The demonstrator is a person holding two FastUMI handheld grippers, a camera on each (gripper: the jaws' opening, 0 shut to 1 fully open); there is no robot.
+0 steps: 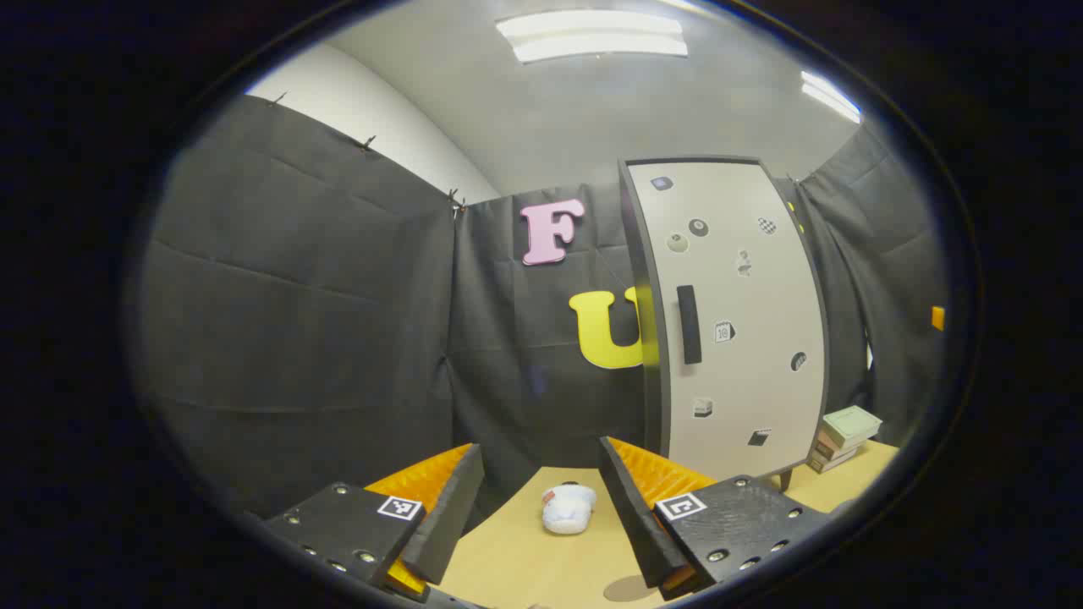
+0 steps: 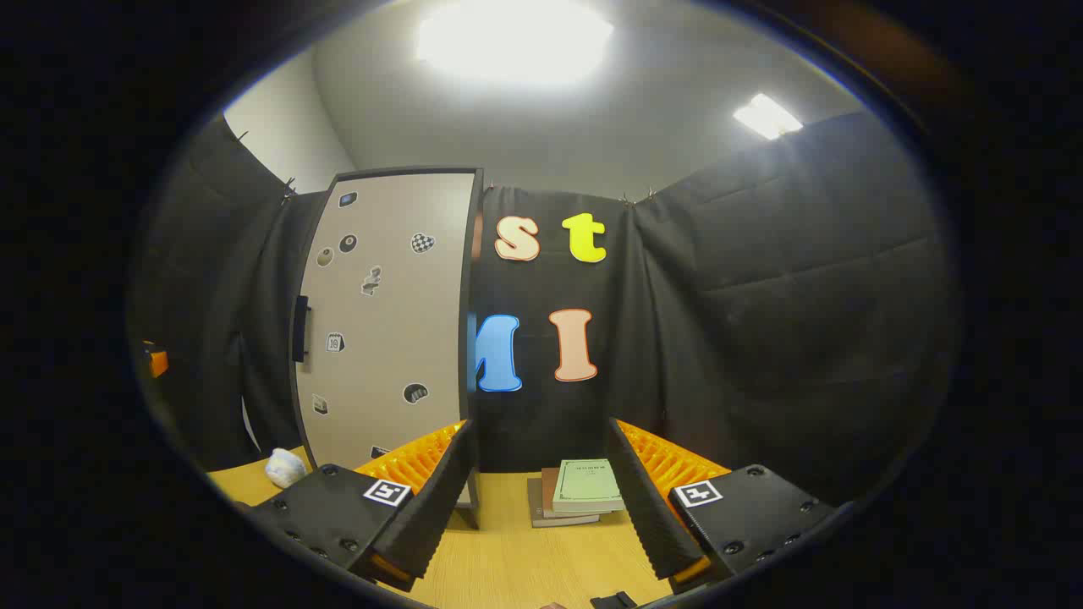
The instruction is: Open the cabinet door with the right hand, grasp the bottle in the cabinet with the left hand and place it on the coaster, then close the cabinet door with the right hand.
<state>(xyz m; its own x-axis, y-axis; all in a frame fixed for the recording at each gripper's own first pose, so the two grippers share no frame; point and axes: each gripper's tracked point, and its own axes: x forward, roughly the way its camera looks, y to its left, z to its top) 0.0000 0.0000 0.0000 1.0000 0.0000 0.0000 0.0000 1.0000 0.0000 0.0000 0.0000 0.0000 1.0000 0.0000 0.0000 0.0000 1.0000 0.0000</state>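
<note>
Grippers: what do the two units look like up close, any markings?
Left gripper and right gripper look alike: two flat black blocks dotted with screws, each with a square black-and-white tag at its inner corner, and ridged, wedge-shaped fingers. No cables or sleeves visible.

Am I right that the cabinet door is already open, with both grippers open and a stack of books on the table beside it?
Not quite: the cabinet door is shut, as the left gripper view shows. The left gripper and right gripper are open, and the stack of books lies on the table beside it.

Black cloth walls (image 1: 296,321) (ceiling lights (image 1: 596,38) on)
</note>
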